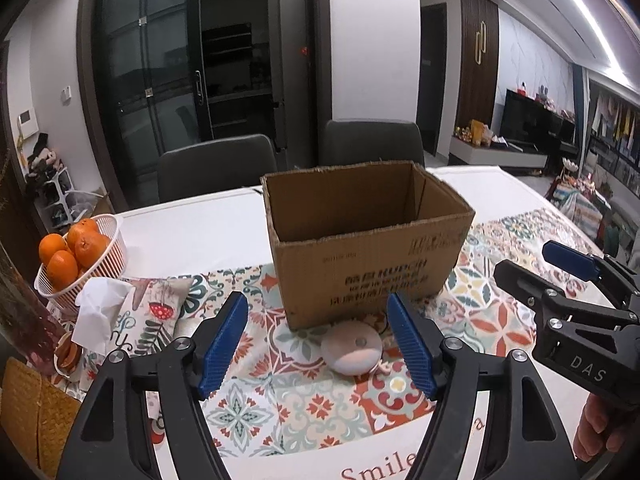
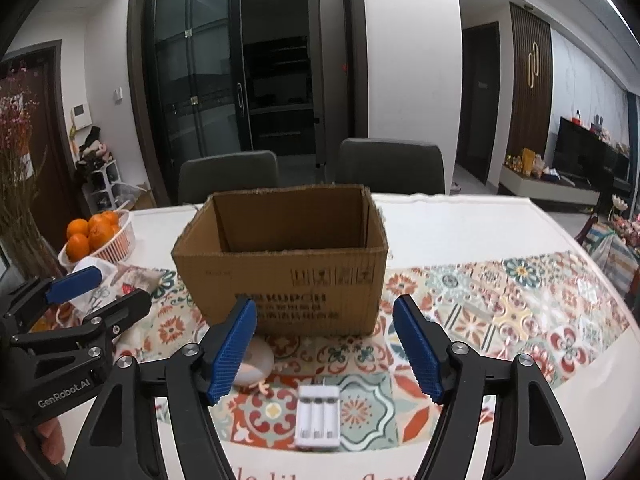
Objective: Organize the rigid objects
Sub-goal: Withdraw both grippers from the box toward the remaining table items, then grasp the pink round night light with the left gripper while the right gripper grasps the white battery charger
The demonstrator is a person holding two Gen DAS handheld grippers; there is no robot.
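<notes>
Closest to me, both tools hang above the patterned cloth on the desk (image 2: 460,224) with nothing in them: the left tool (image 1: 318,340) has its blue pads spread wide, and the right tool (image 2: 326,348) stands just as far apart. Under the right one lies a white battery charger (image 2: 318,416), flat on the cloth, low and slick-looking; I'd say a grip taken across its long edges could skid off, or the pads could scrape the cloth and drag it into a fold. A little further in, a round white puck-shaped gadget (image 1: 352,346) sits between the left tool's pads and just in front of the cardboard box (image 1: 368,240), nearly touching its front wall. That closeness is the real worry: coming down on it, the far tips could knock the box and shove it back, and a curved rim like that may squirt out sideways if pinched off-centre. The box is open-topped and looks light and empty as far as I can see, so a bump on its ragged rim while lifting something over could tip or slide it. Off to the left, a tissue pack (image 1: 100,312) and a basket of oranges (image 1: 80,256) stand well apart, though a wide left swing could still catch them.
</notes>
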